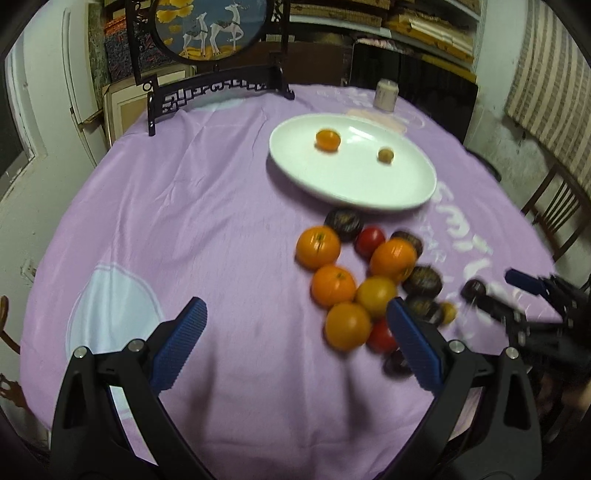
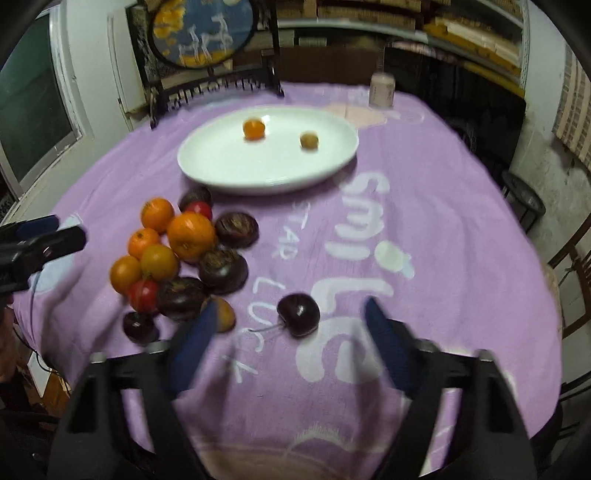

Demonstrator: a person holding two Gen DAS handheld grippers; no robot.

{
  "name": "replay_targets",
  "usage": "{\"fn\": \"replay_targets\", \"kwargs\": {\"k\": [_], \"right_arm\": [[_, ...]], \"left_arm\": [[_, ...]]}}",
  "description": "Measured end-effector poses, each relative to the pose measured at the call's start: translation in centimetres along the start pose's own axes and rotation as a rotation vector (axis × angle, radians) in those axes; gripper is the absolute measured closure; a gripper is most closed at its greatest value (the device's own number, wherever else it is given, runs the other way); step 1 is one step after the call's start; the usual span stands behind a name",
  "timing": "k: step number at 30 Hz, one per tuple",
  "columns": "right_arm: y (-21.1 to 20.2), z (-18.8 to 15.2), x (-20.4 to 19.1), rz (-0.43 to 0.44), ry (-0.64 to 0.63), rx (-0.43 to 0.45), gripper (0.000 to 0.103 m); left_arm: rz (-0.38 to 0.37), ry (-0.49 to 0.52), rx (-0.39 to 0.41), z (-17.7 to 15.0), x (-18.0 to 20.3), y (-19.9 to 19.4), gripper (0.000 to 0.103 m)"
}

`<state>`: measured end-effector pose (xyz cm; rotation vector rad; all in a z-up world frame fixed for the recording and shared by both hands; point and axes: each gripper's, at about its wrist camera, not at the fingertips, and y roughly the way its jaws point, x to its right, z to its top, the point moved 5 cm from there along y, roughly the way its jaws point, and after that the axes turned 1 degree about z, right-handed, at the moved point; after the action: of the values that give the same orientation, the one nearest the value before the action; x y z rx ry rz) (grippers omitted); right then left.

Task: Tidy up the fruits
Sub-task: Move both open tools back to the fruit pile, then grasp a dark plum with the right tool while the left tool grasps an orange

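Table: round, covered by a purple cloth (image 2: 443, 229) printed with pale lettering.

Plate (image 2: 229, 162): white, oval, at the far middle of the table. It holds two pieces, a small orange (image 2: 254, 129) and a smaller yellowish fruit (image 2: 308, 141), lying apart from each other.

Fruit pile (image 2: 177, 254): on the cloth just in front of the plate, pieces touching one another. Contents: several oranges, one yellow-orange fruit, two red fruits, several dark purple-brown fruits. The same pile (image 1: 369, 280) shows in the left wrist view, to the right of that gripper's centre.

Loose dark plum (image 2: 298, 314): alone on the cloth, apart from the pile, with a thin stem trailing to its left. It lies between and just ahead of the right gripper's fingers, untouched by either.

Left gripper (image 1: 295, 347): jaws spread wide, holding nothing, above bare cloth; its right finger overlaps the near edge of the pile in view.

Right gripper (image 2: 288, 343): jaws spread wide, holding nothing.

Other items: a small pale jar (image 2: 382, 90) at the far edge; a dark carved stand with a round painted panel (image 1: 210, 26) at the far left.
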<state>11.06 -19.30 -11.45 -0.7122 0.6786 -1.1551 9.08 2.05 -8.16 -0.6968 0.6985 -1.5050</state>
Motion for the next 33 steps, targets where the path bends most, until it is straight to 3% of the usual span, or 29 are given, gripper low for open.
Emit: {"fn": "replay_targets", "kwargs": {"k": [4,8,16,22,24,25,26,33], "right_arm": [[2.7,-0.4,0.3,0.039,0.023,-0.043,0.072],[1.1,-0.4,0.0,0.068,0.029,-0.011,0.072],[-1.1,-0.6,0.5,0.041,0.03,0.016,0.072],[-1.2,-0.7,0.6,0.053,0.039,0.018,0.072],[-1.4,-0.7,0.7,0.057,0.043,0.023,0.072],[-1.3,-0.7,0.6,0.059,0.045,0.024,0.072],[-1.4,-0.7,0.6,0.062,0.046,0.024,0.072],[-1.7,-0.2,0.1,0.094,0.042,0.041,0.072]], "left_arm": [[0.018,0.012,-0.035,-1.7,-0.6,0.5,0.004],[0.04,0.013,-0.081,-3.0,-1.3,1.4,0.004],[-0.034,0.054,-0.138,-4.3,0.7,3.5,0.005],[-0.017,0.074,-0.106,-3.3,2.2,5.4,0.023],[-0.033,0.067,-0.088,-2.9,2.5,5.6,0.034],[-0.056,0.065,-0.078,-2.6,2.8,5.4,0.055],[-0.08,0.064,-0.074,-2.4,3.0,5.3,0.066],[-0.118,0.04,-0.068,-2.2,3.3,3.7,0.066]]}}
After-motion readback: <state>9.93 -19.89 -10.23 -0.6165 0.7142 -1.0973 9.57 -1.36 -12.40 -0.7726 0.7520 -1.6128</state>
